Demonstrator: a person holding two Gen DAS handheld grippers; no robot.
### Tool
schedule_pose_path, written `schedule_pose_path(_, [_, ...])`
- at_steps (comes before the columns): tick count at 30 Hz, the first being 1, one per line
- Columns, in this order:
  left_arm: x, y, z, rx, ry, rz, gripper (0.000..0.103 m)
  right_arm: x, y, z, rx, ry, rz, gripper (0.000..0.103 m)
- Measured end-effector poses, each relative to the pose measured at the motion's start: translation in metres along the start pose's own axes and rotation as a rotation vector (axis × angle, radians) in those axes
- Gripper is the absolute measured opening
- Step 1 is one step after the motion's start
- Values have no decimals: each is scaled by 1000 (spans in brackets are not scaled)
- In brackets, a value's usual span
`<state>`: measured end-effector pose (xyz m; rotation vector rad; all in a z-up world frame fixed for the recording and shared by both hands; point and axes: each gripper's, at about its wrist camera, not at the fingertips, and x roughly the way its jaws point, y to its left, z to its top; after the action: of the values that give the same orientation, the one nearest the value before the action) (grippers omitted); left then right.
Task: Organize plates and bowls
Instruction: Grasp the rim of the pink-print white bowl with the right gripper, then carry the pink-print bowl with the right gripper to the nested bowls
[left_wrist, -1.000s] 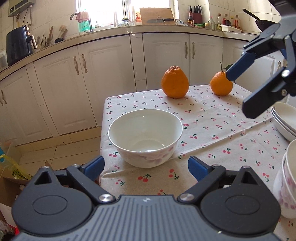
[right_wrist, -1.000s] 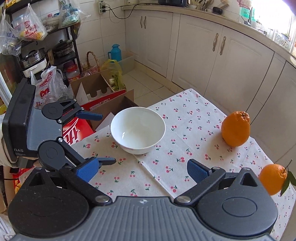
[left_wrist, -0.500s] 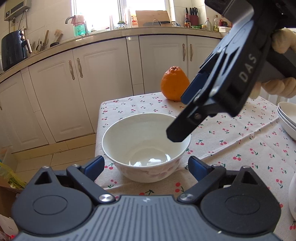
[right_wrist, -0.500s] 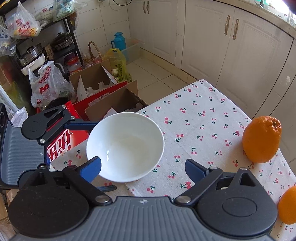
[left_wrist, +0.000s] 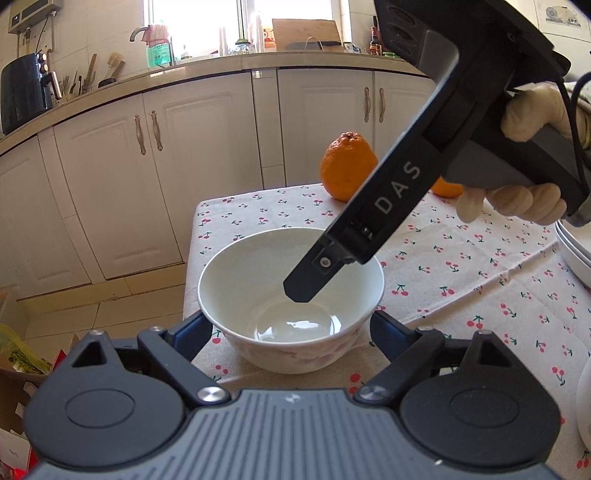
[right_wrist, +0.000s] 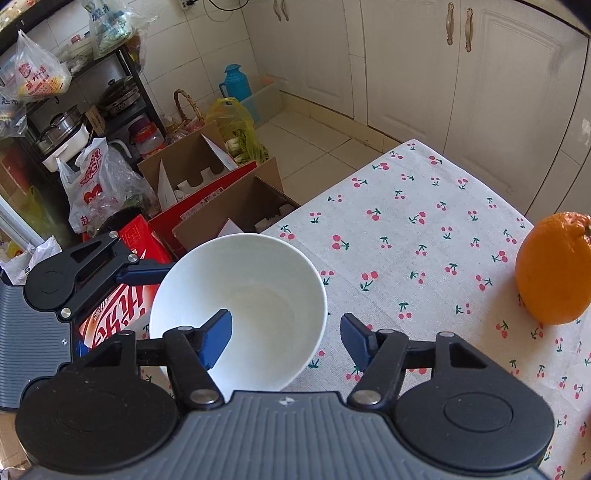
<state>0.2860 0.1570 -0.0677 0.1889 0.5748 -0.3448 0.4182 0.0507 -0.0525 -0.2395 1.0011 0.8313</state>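
The white bowl sits empty near the corner of the cherry-print tabletop. The left tongs straddle it from the near side, closing, pads beside its outer wall; contact cannot be told. The right tongs are closing over the bowl's rim, one finger inside, one outside, not yet pinching. Beyond the bowl stands a large orange, a second behind the right tongs. Stacked white dishes lie well right of the bowl.
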Motion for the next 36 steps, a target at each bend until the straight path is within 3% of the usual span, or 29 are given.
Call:
schedule_pose_path(5, [0, 0, 1, 0, 2, 0, 91, 2, 1, 1, 9, 2, 38, 58])
schedule_pose_path(19, [-5, -1, 6, -8, 20, -15, 91, -9, 9, -3, 3, -3, 27, 59])
schedule_pose_path(36, [-62, -41, 16, 26, 37, -30, 91, -70, 39, -42, 5, -48, 34, 60])
